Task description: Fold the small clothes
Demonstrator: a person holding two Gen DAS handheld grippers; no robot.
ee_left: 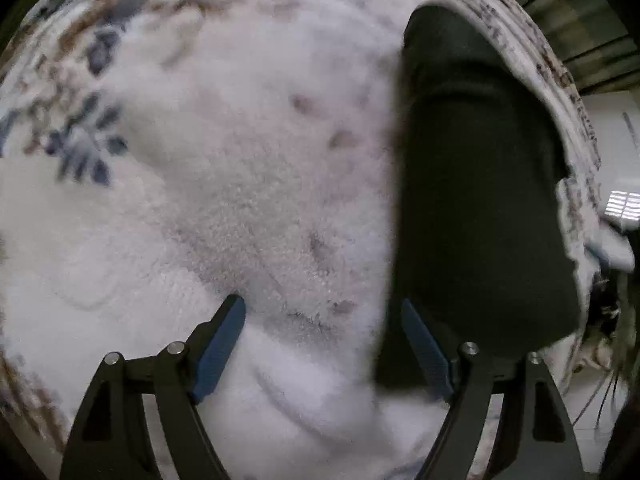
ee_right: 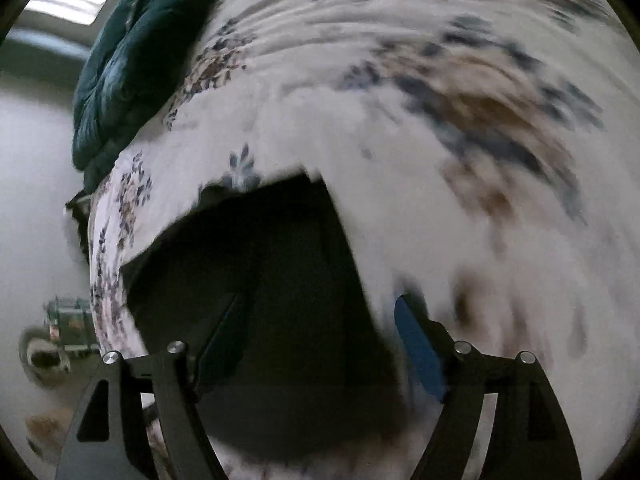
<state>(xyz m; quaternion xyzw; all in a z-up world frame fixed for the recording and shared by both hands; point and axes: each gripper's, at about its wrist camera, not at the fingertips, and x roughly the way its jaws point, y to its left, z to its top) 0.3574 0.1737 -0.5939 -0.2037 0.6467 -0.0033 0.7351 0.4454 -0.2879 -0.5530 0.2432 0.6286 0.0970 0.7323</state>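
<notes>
A black garment (ee_left: 480, 200) lies flat along the right side of a fluffy white blanket with a blue and brown flower print (ee_left: 224, 184). My left gripper (ee_left: 324, 328) points down at the blanket with its jaws wide apart; its right pad (ee_left: 426, 354) is at the garment's left edge, and nothing is gripped. In the right wrist view the black garment (ee_right: 260, 280) fills the lower middle. My right gripper (ee_right: 320, 332) hangs open over it, with the left finger over the cloth and the blue right pad (ee_right: 420, 356) near its right edge. This view is blurred.
A dark green quilted cover (ee_right: 132, 60) is bunched at the far end of the bed. The bed's edge (ee_right: 108, 272) drops to a pale floor with small items (ee_right: 60, 332) on it. In the left wrist view the blanket's edge (ee_left: 576, 128) runs down the right.
</notes>
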